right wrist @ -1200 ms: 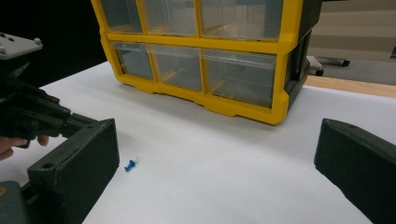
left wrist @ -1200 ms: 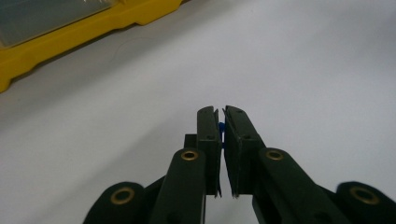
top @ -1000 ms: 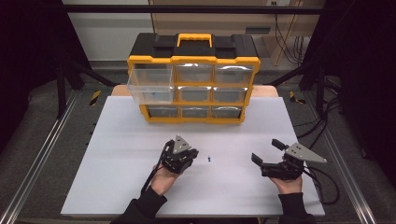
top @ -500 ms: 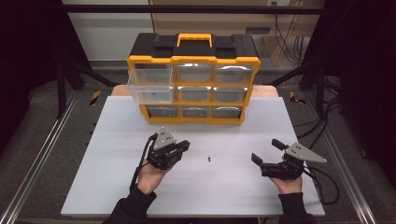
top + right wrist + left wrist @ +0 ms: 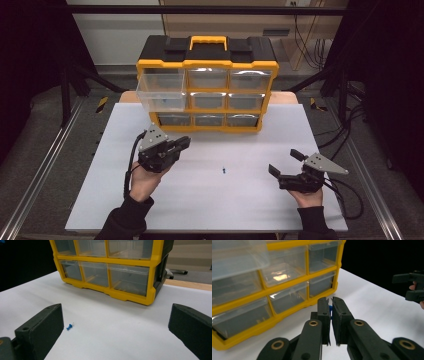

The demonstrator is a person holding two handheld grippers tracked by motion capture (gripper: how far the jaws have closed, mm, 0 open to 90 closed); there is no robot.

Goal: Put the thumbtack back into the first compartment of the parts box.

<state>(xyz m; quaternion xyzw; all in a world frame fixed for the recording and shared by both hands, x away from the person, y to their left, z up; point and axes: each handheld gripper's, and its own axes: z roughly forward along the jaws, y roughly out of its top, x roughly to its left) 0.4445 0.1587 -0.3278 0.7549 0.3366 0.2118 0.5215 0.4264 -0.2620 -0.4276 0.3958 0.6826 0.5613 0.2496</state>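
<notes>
Blue pushpin (image 5: 330,310) pinched in left gripper (image 5: 330,305); second pushpin (image 5: 69,326) lies before wide-open, empty right gripper (image 5: 115,322).

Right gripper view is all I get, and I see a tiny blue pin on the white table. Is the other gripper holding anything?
Observer: Yes. The left gripper has its fingers shut on a small blue thing, probably another pin.
Operator: Is any drawer open for it?
Observer: The top left drawer of the yellow cabinet is pulled out; the others look pushed in.
</notes>
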